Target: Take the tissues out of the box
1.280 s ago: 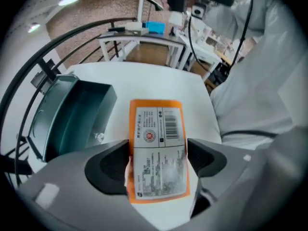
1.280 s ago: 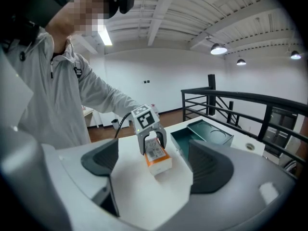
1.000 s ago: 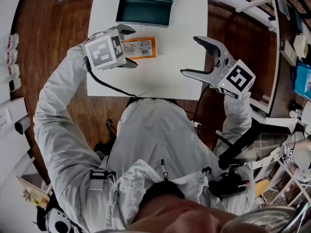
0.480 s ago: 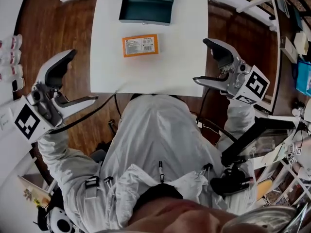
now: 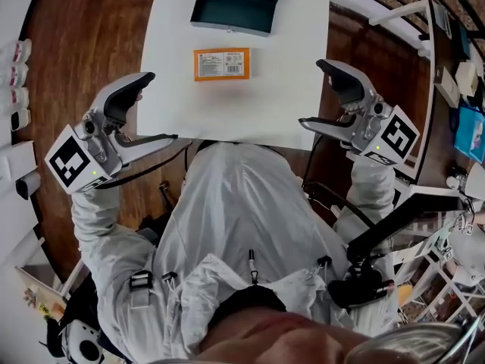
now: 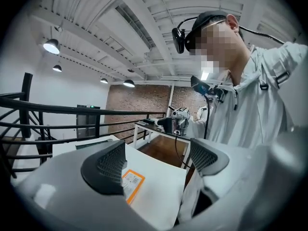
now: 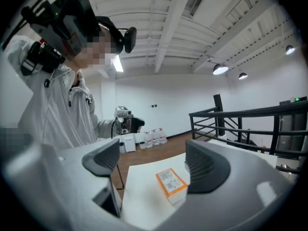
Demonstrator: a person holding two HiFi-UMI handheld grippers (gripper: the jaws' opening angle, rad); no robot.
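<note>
Box flat on surface, long axis along its near edge. Left of box, left gripper: jaws closing, empty. Right of box, right gripper: jaws wide, empty.

The top edge of the head view cuts off the dark green tray. The print on the orange box is too small to read. The right gripper hides one corner of it.

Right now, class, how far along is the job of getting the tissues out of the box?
Done: nothing; the orange box lies on the white table, no tissues showing. In hand: left tongs, jaws closing, and right tongs, jaws apart, hover empty off the near edge. Left: all of it.
</note>
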